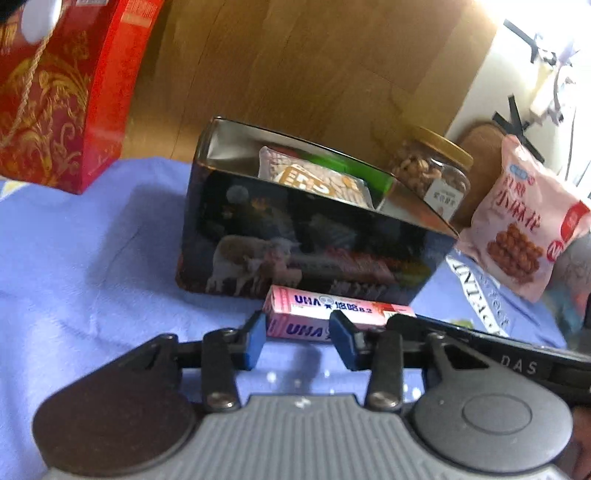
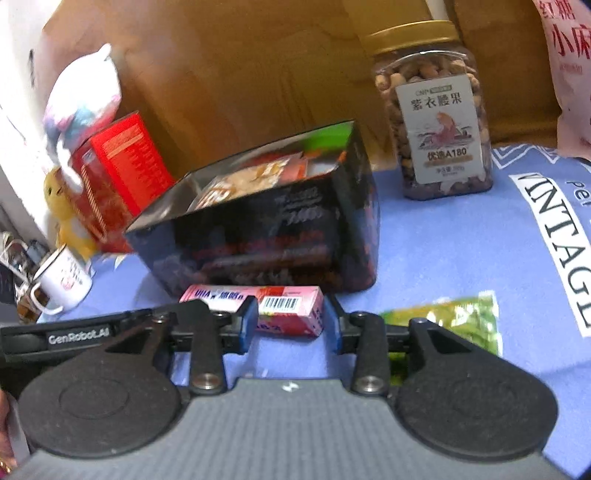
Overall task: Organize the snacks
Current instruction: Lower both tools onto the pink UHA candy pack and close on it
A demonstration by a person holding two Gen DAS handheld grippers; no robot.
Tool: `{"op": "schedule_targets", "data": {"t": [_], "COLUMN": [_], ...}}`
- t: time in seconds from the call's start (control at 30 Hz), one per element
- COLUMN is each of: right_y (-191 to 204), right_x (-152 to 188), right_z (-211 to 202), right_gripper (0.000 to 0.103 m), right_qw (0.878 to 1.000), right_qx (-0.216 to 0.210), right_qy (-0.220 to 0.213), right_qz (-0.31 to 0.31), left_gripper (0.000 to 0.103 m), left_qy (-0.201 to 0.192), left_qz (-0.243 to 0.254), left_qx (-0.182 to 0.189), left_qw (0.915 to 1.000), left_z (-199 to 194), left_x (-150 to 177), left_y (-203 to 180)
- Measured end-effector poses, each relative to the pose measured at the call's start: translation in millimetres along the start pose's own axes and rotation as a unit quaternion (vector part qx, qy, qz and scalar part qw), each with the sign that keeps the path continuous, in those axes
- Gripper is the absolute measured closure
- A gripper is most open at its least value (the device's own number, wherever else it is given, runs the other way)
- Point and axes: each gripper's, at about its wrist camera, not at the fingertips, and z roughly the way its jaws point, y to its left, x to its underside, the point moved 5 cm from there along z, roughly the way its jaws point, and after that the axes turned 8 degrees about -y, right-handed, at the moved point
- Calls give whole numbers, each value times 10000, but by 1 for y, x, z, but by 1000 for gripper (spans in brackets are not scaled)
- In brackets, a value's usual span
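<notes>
Cardboard candy box (image 1: 334, 314) beside glossy tin (image 1: 306, 236)

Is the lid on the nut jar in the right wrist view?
Yes, a gold lid sits closed on top of the nut jar.

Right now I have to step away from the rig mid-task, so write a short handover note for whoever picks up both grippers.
Left gripper: open, straddling the near left end of the pink candy box, not clamped.
Right gripper: open, around the barcode end of the same box, pads not pressing.
The box lies on the blue cloth against the front of the open dark tin.
Done: several snack packets already sit in the tin.
Left: candy box, green packet on the cloth, pink snack bag and nut jar beside the tin.
</notes>
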Motion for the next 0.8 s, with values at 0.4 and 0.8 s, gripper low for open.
{"op": "schedule_targets", "data": {"t": [0.4, 0.8], "right_y": [23, 49], "right_x": [47, 96], "right_z": [-73, -140], "right_gripper": [62, 55], "right_qw": [9988, 9933], "right_qx": [-195, -376], "right_qy": [9, 23], "right_qz": [-450, -1093], "left_gripper": [66, 56], "left_qy": [60, 237], "left_qz": [337, 359], "left_qx": [-1, 313], "left_qw": [9994, 9986], "left_z": [-82, -151], "left_x": [59, 114], "left_y": [-36, -67]}}
